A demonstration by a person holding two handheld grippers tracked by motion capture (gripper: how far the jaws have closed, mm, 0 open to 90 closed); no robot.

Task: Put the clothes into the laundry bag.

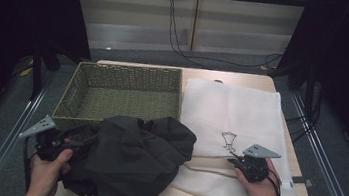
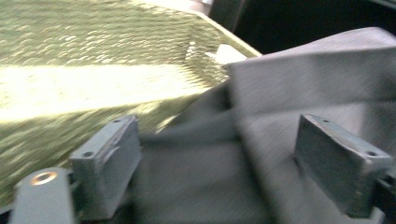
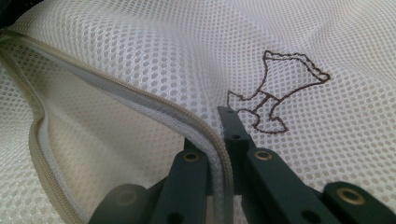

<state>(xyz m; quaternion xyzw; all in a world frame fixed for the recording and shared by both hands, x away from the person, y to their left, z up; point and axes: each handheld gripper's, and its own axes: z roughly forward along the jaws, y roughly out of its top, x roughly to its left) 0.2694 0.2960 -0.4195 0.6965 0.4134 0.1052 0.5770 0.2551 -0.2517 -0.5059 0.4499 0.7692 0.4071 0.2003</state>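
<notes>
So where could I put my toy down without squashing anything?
Inside the green basket: its floor is bare. The back half of the white mesh bag is free too. The front is crowded: the dark cloth fills the front left, and the right gripper pinches the bag's edge.

The dark garment heaped over the basket rim blocks its near side.

Black grippers with grey three-cornered plates, brass-ringed screws, dark blue-grey jaws
</notes>
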